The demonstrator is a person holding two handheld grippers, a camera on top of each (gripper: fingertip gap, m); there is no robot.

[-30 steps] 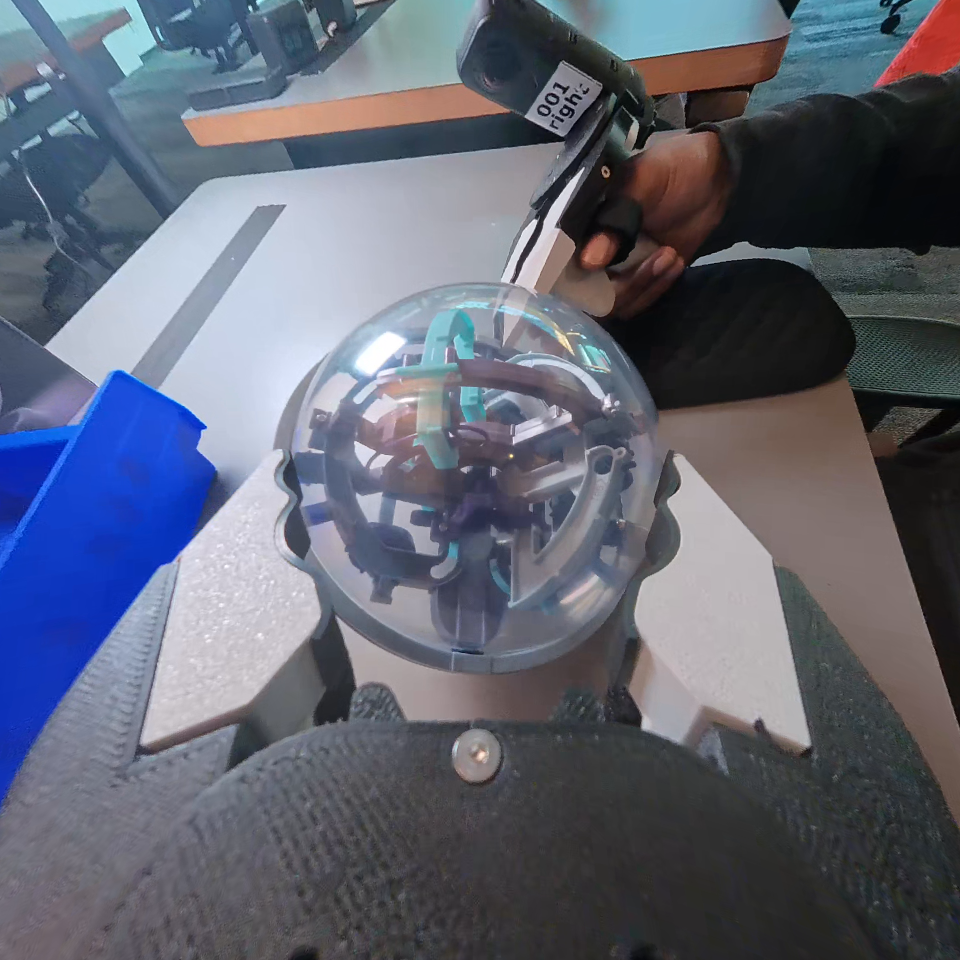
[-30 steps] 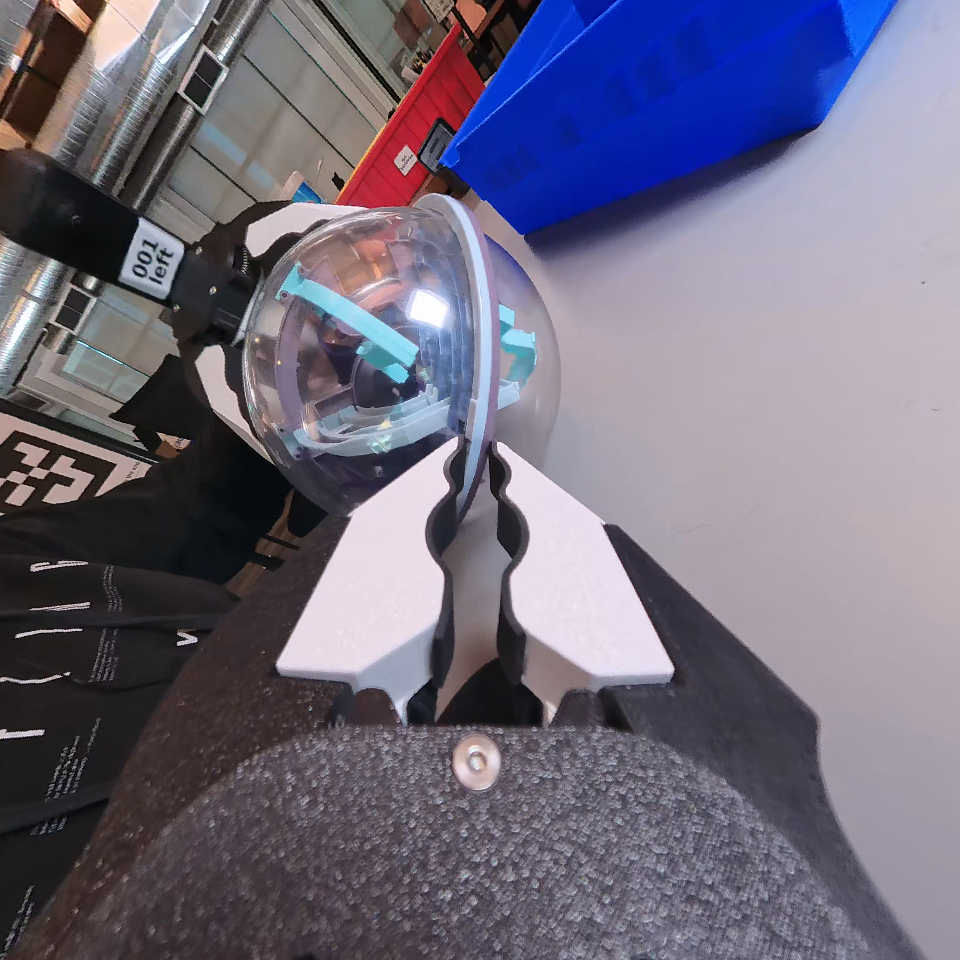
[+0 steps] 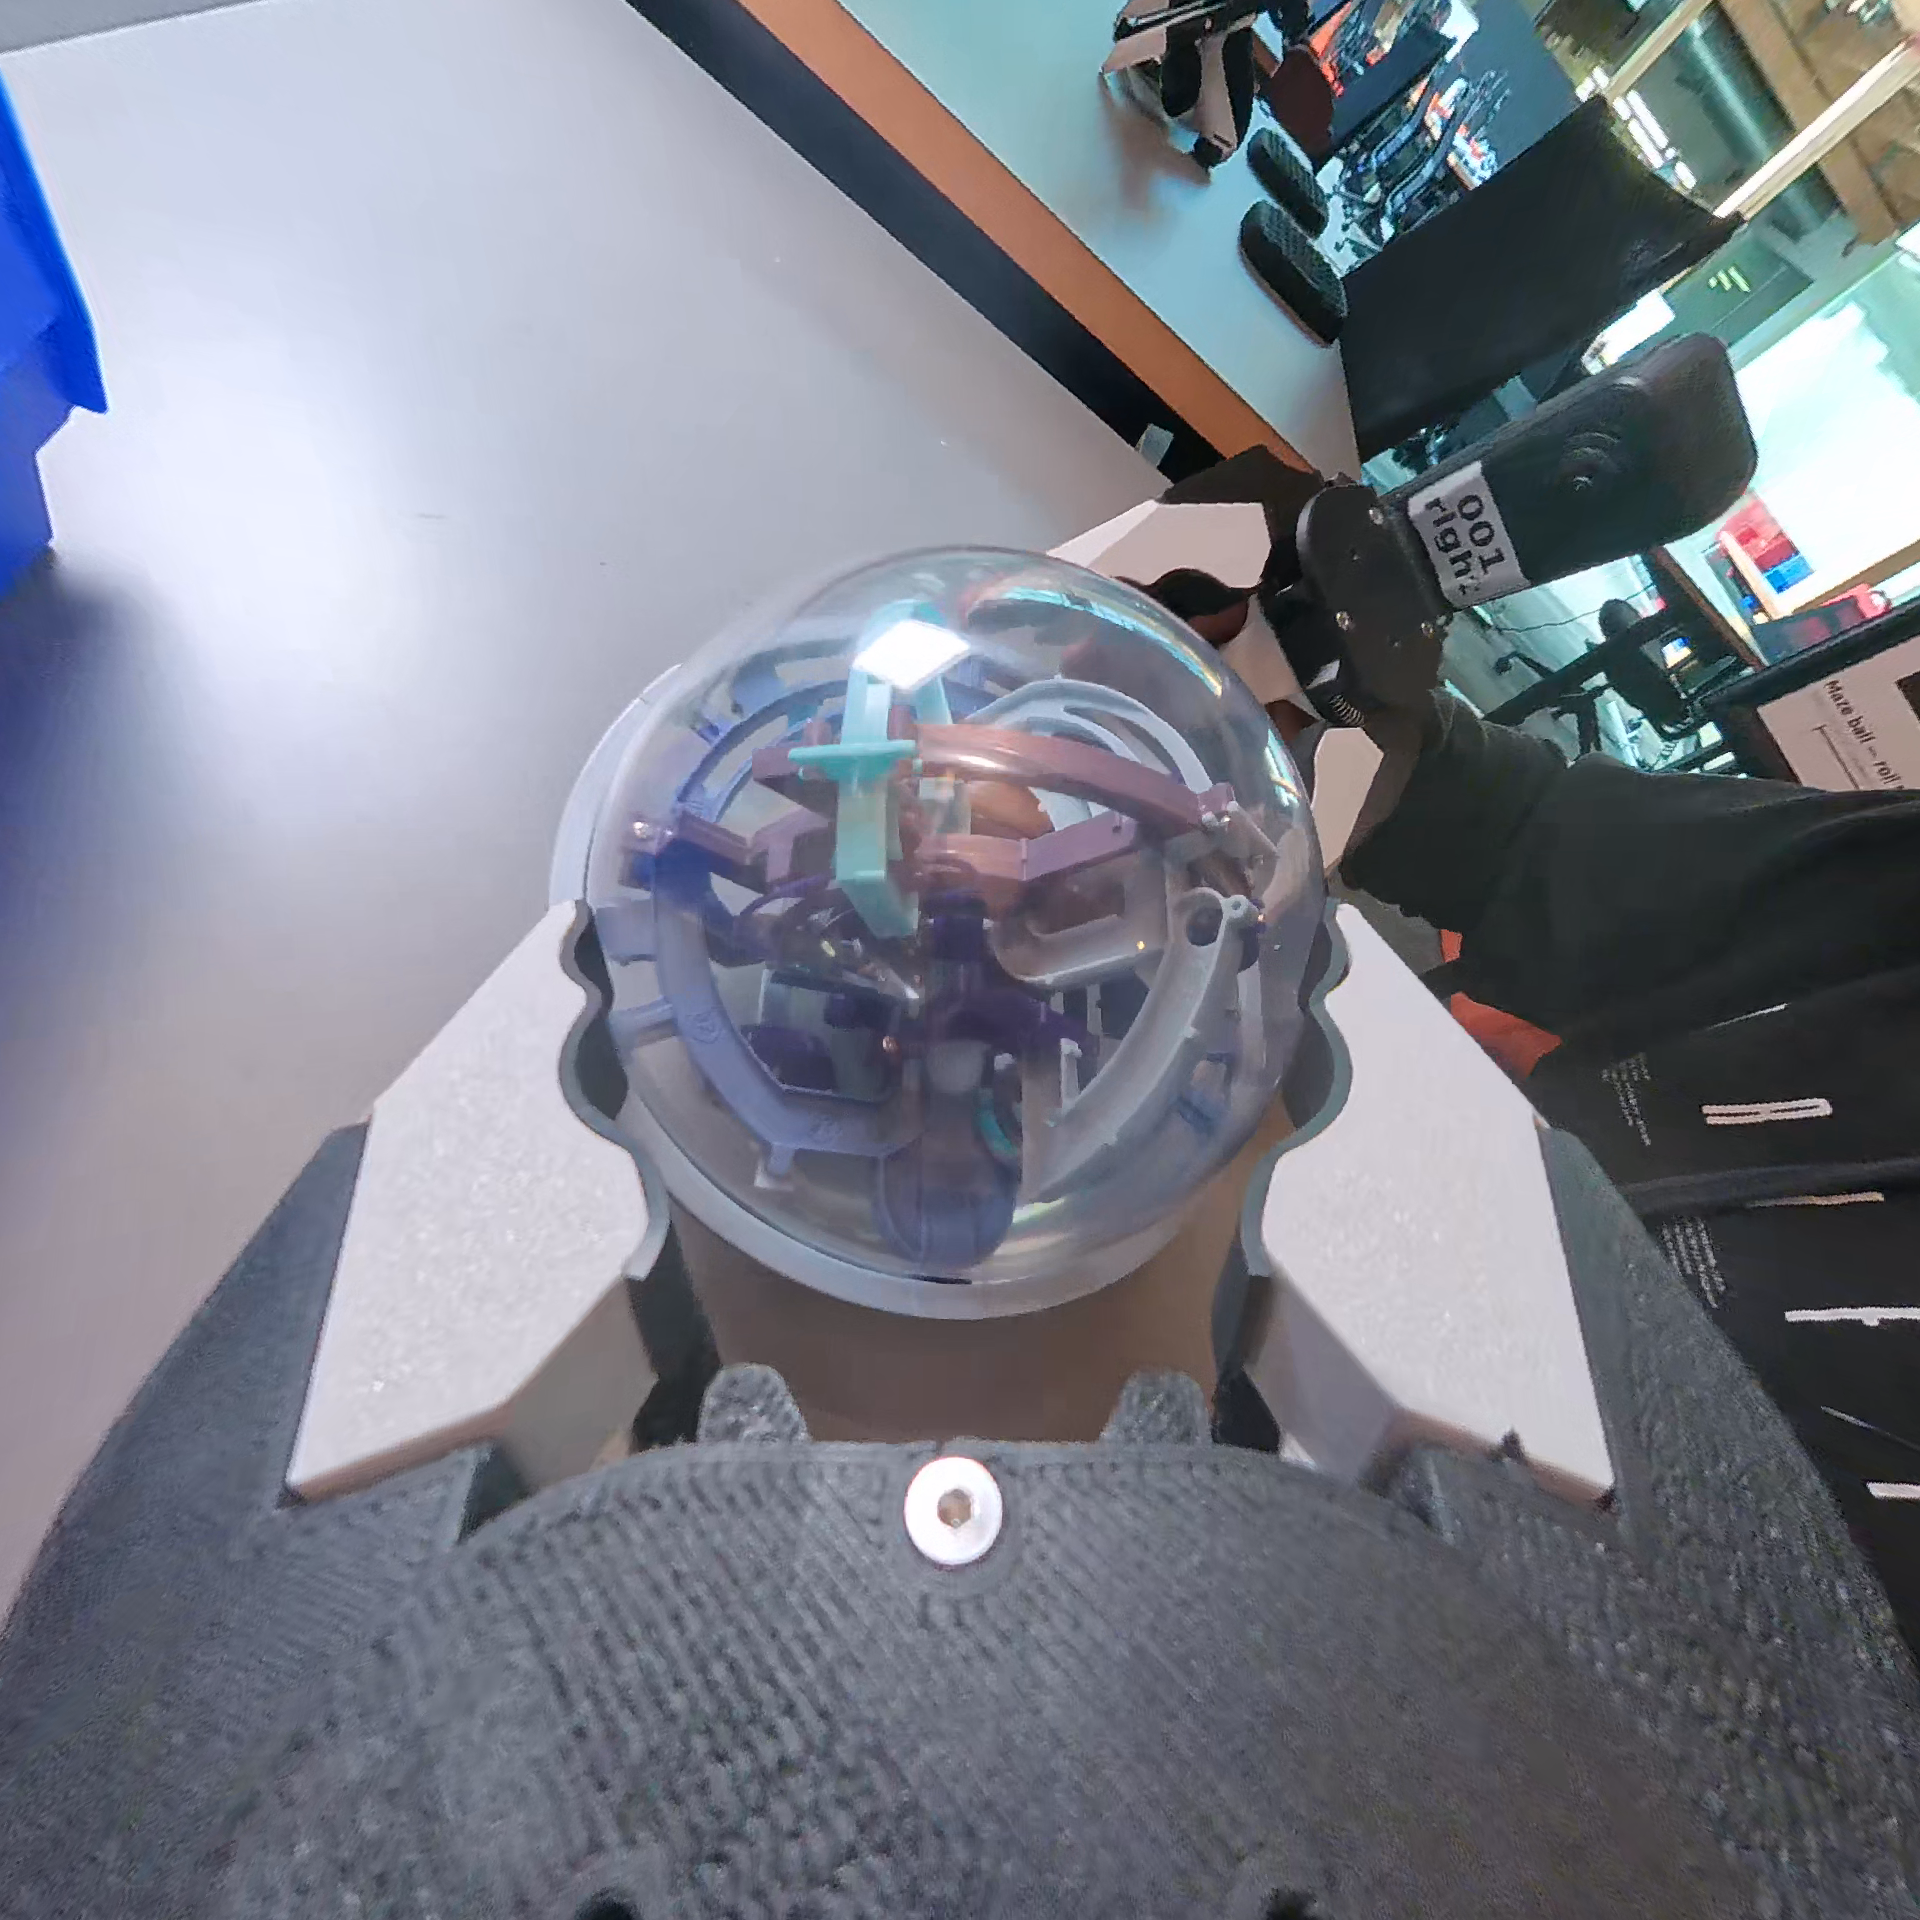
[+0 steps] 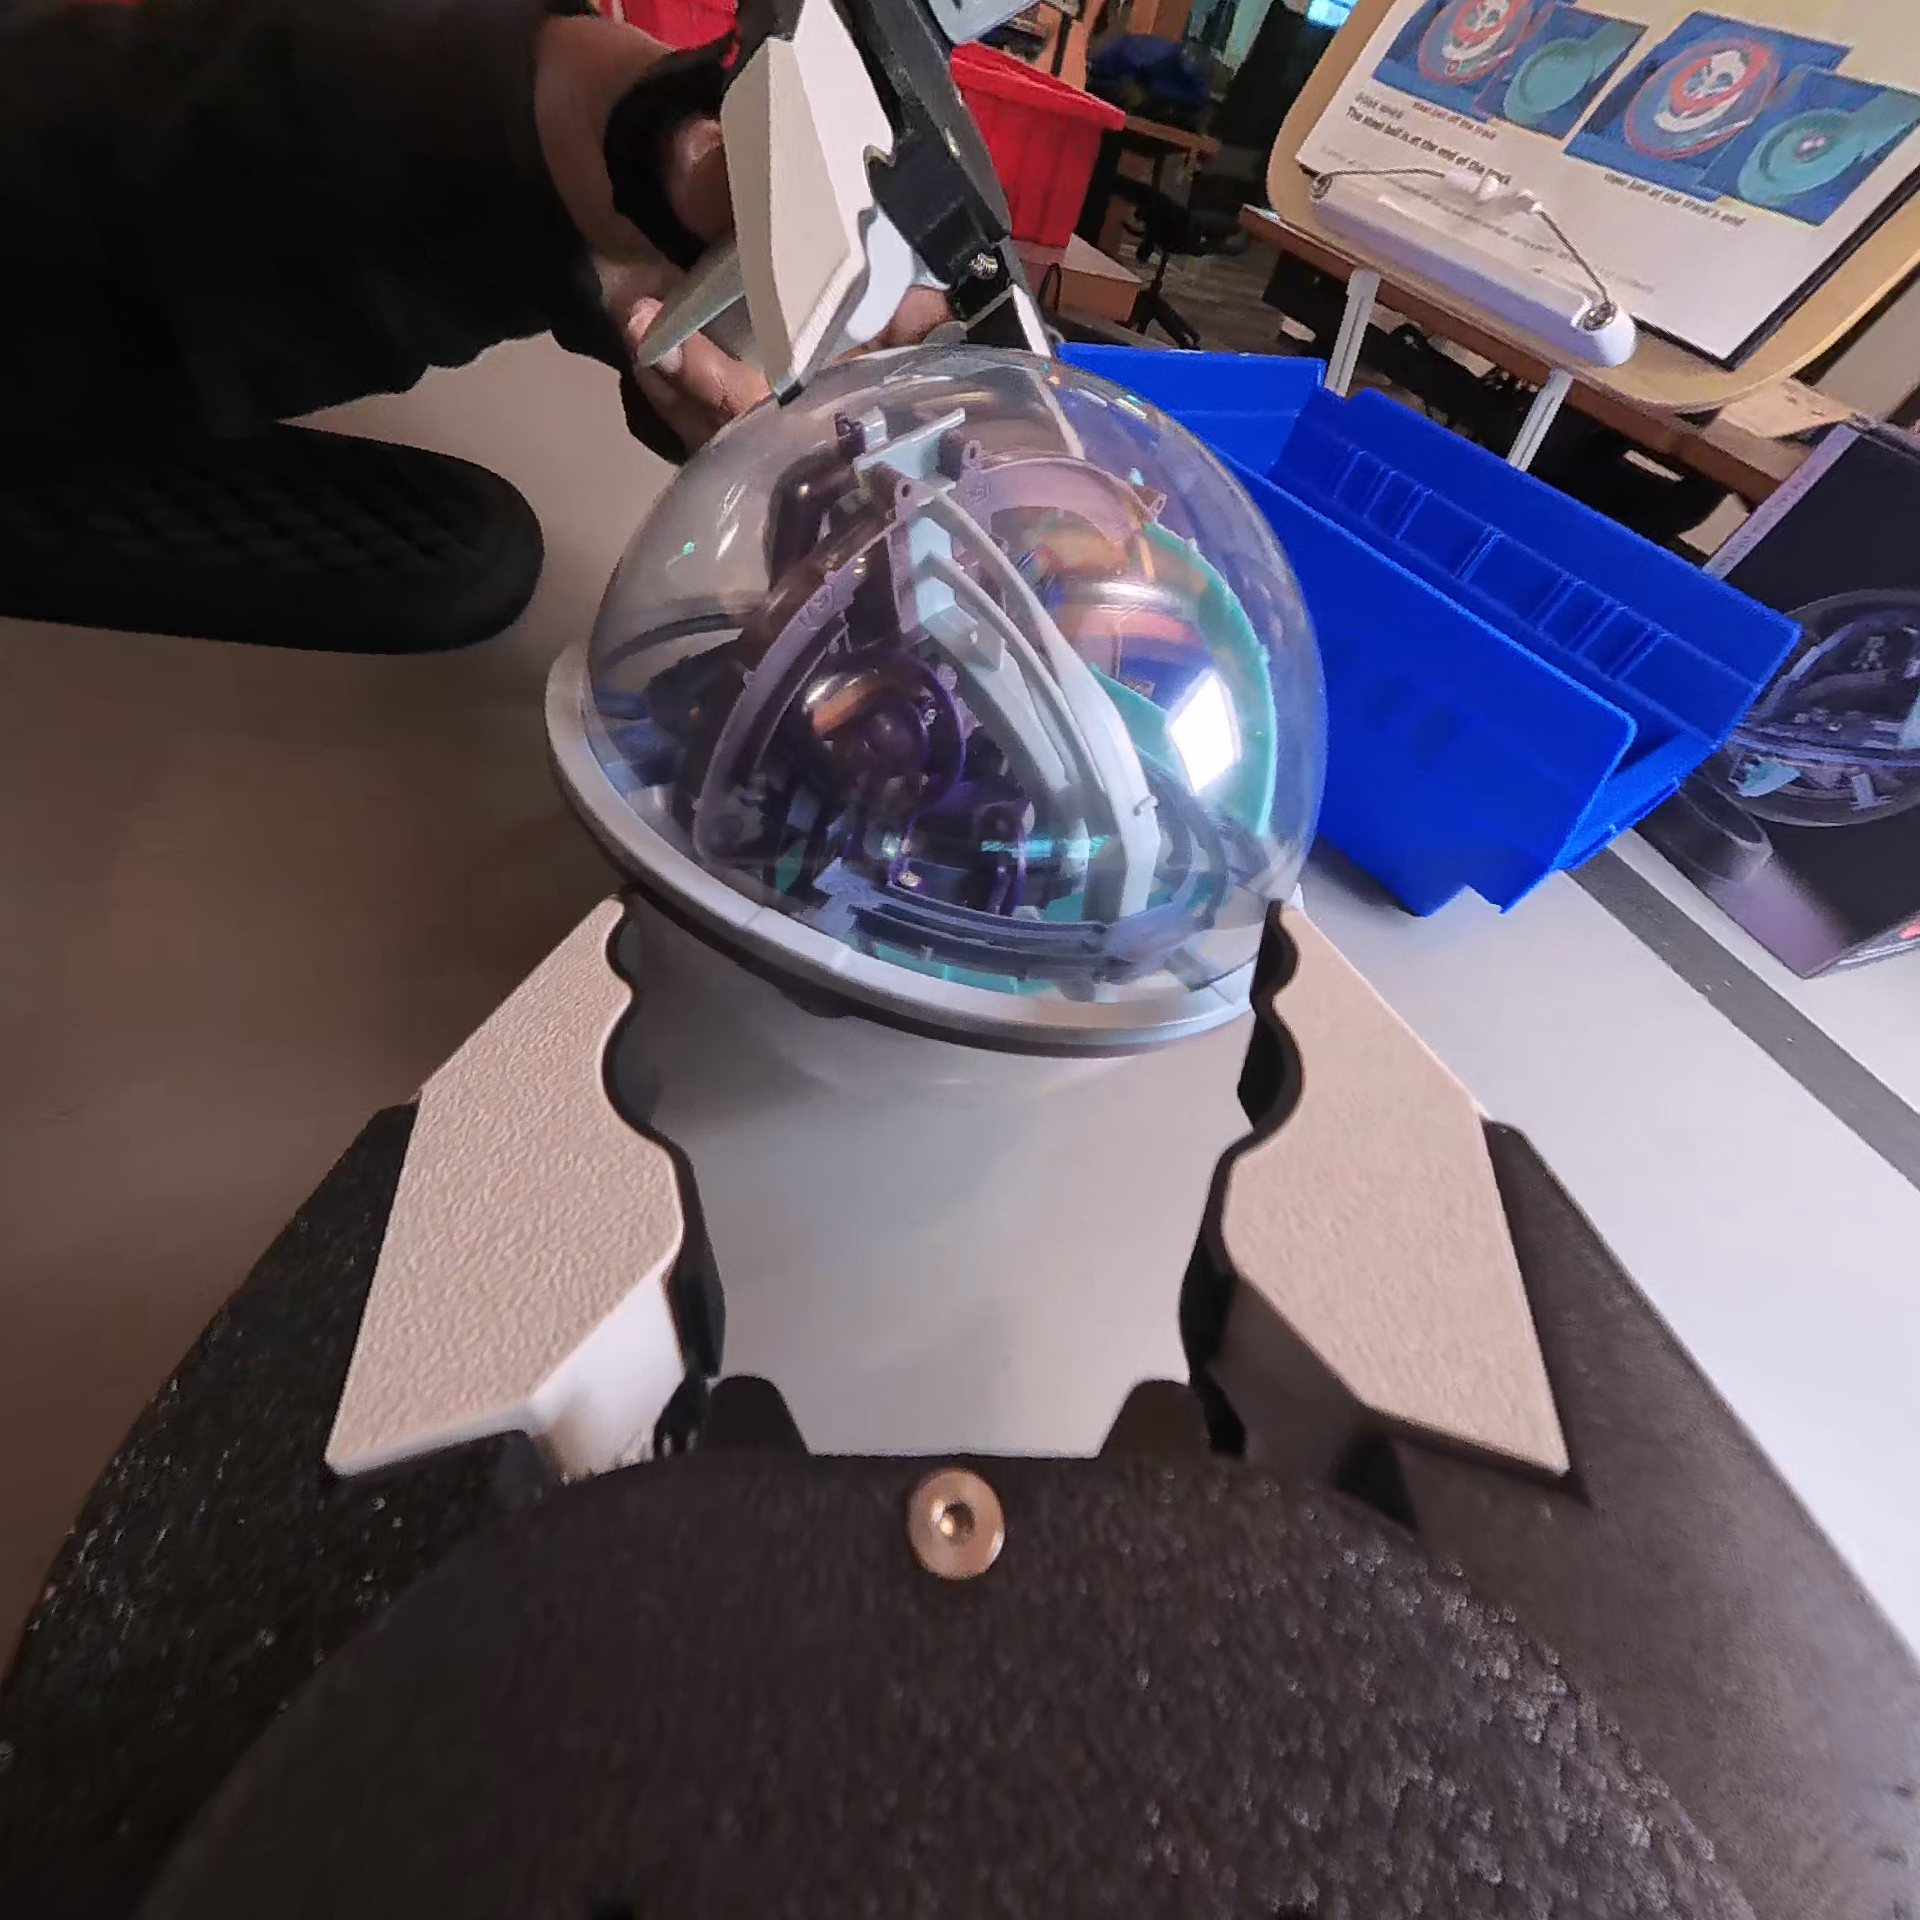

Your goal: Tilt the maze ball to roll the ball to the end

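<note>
While two tools (image 3: pixel 951 977) (image 4: pixel 940 966) span one maze ball (image 3: pixel 935 935), left grips, right gapes.

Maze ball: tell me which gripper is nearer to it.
Left. The left gripper has the maze ball clamped between its fingers; the right gripper stands open, its fingertips just at the ball's grey rim.

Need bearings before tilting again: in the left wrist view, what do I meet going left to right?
Blue bin → grey table → maze ball in the left gripper → right gripper → person's black sleeve.
</note>
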